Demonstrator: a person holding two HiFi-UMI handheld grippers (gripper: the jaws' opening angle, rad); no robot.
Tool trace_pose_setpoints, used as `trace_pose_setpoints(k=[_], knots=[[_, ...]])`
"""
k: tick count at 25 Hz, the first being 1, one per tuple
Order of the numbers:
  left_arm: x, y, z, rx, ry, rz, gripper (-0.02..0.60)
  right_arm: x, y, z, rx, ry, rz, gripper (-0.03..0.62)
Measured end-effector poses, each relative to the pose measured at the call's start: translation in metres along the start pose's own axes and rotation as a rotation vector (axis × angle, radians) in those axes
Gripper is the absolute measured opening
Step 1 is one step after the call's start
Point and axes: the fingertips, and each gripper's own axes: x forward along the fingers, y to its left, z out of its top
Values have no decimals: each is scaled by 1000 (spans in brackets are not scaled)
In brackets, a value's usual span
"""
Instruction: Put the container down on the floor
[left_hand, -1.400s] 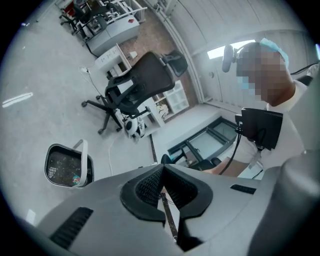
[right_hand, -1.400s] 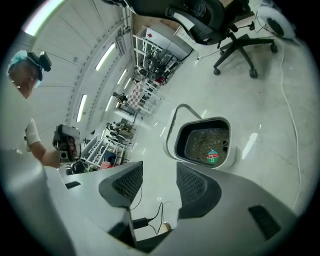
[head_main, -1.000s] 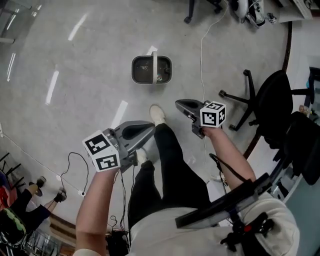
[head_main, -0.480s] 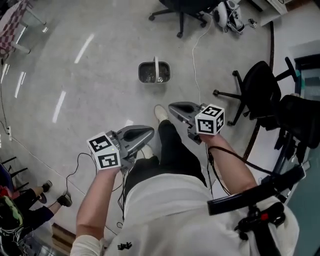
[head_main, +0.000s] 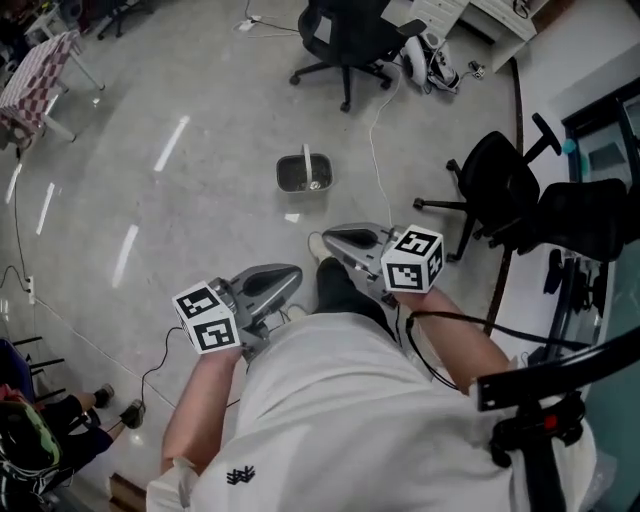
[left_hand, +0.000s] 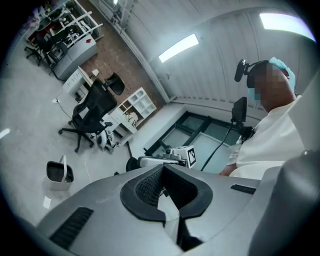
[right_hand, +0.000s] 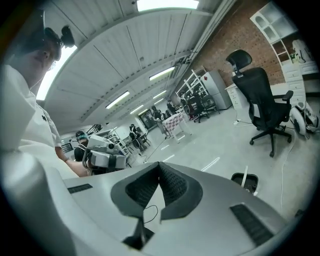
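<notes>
The container (head_main: 304, 173) sits on the floor (head_main: 180, 220), well ahead of your left tool (head_main: 293, 273) and right tool (head_main: 330, 240), both closed, empty.

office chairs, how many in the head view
3. One chair at top centre, a second chair at mid right, a third chair just beyond it at the right edge; more may be hidden top left.

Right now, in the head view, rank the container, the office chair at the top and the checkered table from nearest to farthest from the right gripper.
1. container: on the floor just ahead of the right gripper.
2. office chair: farther back, at the top of the view.
3. checkered table: farthest, off at the top left.
</notes>
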Motion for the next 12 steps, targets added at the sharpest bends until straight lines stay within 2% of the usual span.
trace_pose_setpoints(k=[4,7,12], knots=[[-7,-20,7,46,4,6,11,-9,28,5,-16,-11,6,17],[-14,-19,15,88,2,13,11,-8,36,14,-51,-19,5,17],[-28,-30,11,62,-36,15,11,-14,55,8,-49,-6,21,16]])
